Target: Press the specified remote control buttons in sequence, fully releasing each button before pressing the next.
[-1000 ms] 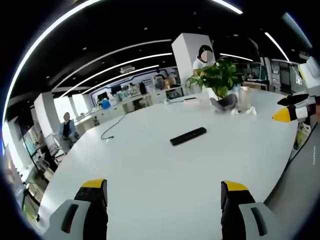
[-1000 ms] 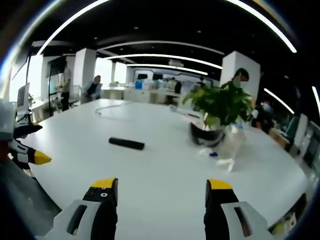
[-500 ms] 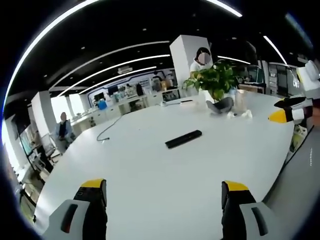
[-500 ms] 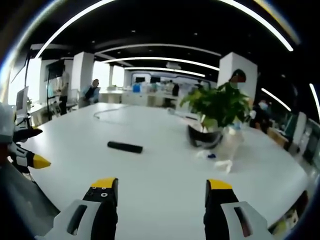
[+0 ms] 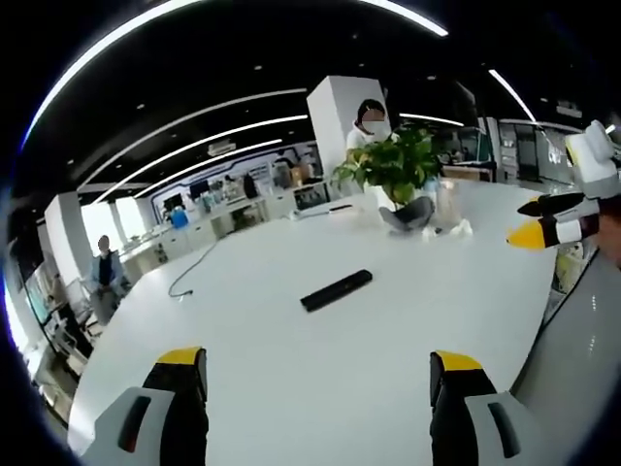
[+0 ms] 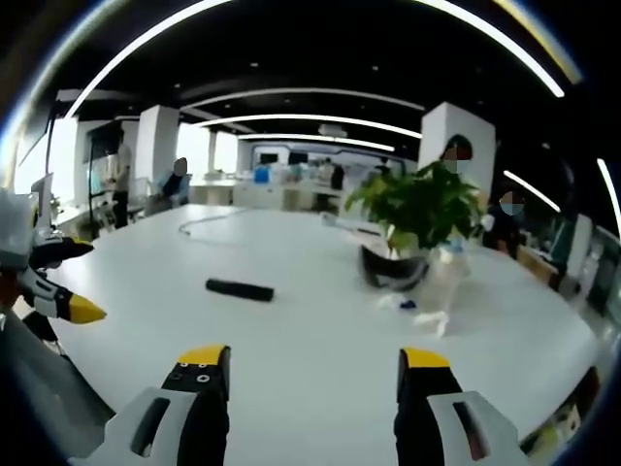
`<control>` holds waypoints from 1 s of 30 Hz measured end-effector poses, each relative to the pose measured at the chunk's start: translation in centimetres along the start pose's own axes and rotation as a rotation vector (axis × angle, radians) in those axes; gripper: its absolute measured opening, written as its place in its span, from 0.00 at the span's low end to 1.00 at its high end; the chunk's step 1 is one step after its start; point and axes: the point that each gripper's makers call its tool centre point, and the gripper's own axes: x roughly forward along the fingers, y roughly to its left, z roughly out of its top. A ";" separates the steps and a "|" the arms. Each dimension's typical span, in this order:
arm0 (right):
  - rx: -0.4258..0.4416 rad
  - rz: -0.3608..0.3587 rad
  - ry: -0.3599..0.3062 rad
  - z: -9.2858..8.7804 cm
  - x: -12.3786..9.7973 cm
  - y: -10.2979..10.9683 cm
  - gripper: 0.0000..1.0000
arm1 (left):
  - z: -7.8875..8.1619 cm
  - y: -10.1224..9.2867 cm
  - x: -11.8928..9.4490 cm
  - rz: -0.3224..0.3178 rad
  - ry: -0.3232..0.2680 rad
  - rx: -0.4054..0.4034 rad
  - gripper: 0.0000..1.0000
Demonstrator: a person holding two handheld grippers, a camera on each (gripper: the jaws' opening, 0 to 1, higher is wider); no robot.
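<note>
No writing can be read on the black remote control [image 5: 336,290], which lies flat near the middle of the white worktop [image 5: 291,369], well apart from both grippers. The left gripper [image 5: 315,374] hovers above the near edge, jaws spread wide and empty; the right gripper [image 6: 309,372] does likewise — jaws apart, holding nothing. Beyond the remote stands a potted plant [image 6: 417,218] with a clear bottle [image 6: 444,272] just beside it, and a cable [image 5: 189,272] trails across the far side.
</note>
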 end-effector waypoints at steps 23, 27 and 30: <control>-0.001 -0.018 0.029 -0.5 0.2 -0.4 0.66 | 4.1 3.5 6.0 -0.110 -0.014 0.236 0.95; -0.002 -0.020 0.033 -0.6 0.2 -0.5 0.66 | 4.2 3.4 7.8 -0.181 0.010 0.242 0.93; -0.004 -0.023 0.035 -0.6 0.3 -0.5 0.66 | 4.1 3.2 9.3 -0.235 0.046 0.257 0.91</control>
